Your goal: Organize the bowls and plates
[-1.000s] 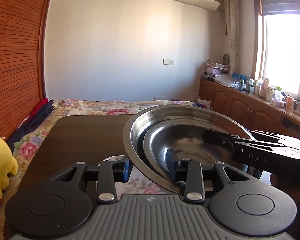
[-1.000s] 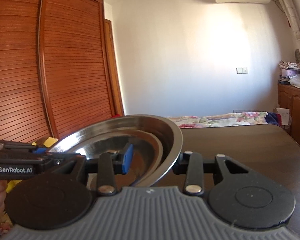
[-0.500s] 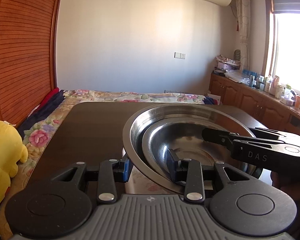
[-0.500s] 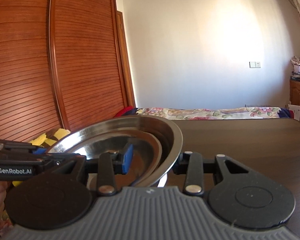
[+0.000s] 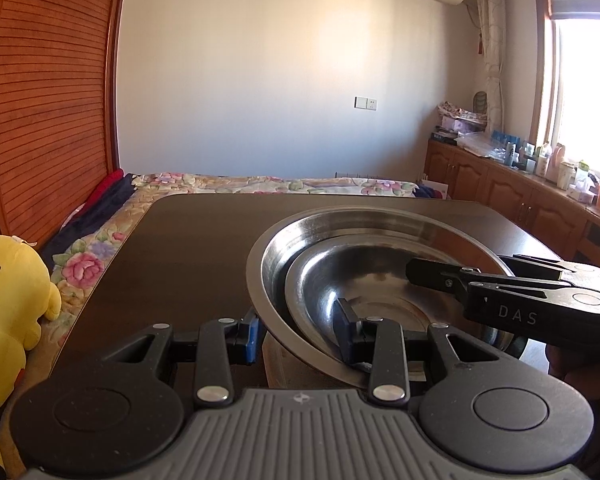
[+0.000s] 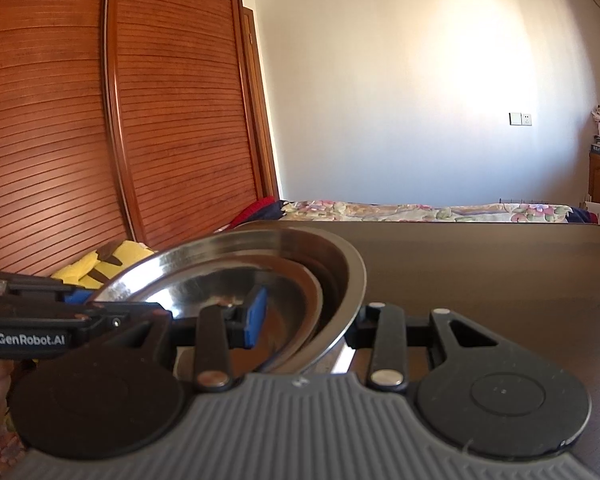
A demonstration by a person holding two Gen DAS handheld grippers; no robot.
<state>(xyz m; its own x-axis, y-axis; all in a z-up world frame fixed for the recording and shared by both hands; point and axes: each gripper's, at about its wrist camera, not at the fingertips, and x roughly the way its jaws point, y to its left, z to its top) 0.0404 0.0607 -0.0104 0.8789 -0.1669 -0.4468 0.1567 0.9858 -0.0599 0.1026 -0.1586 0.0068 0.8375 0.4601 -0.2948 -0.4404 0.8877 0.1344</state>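
both tongs, left and right, clamp the stacked steel bowls' opposite rims above the dark worktop; floral bed behind.

Bare dark tabletop ahead and left; nested steel bowls blocking the right.

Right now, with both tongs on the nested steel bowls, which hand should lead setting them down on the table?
Either; no clear lead. The left tongs and right tongs each clamp opposite rims of the nested steel bowls, over the dark table. Lower together.
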